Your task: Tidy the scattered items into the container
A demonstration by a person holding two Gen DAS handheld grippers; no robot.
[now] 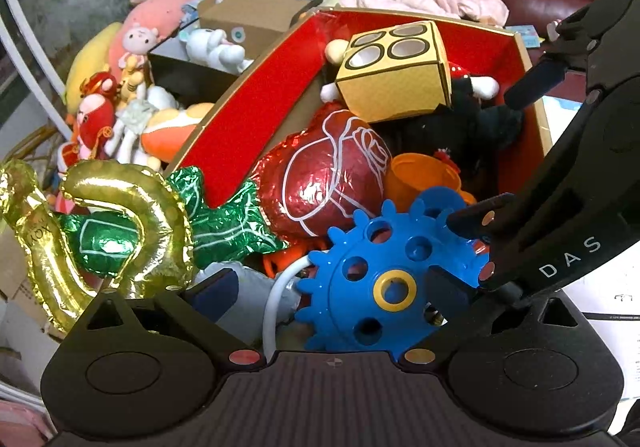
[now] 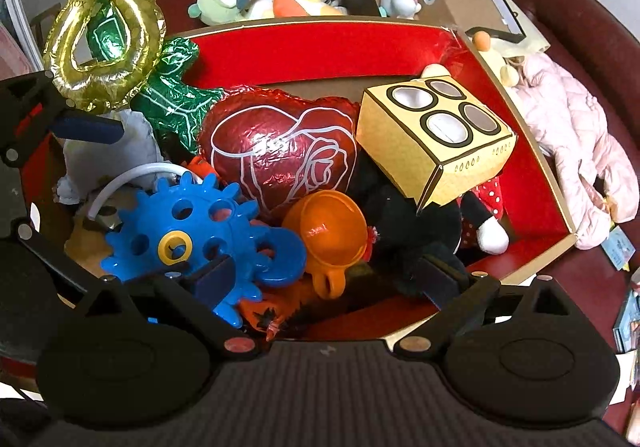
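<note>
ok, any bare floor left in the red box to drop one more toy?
Hardly. Red box: one bare strip of floor at its right wall, past the plush's white foot. Everywhere else is piled: blue gear, orange cup, rose balloon, yellow carton.

Red rose balloon [image 2: 280, 151] & gold balloon [image 2: 100, 35] are looking like crinkly, glossy foil w/ bright glare. Blue gear [image 2: 200, 223] & orange cup [image 2: 332, 239] are showing smooth, shiny plastic. Yellow box [image 2: 452, 151] is reading as matt cardboard, red container [image 2: 320, 47] as paperboard w/ satin lining.
</note>
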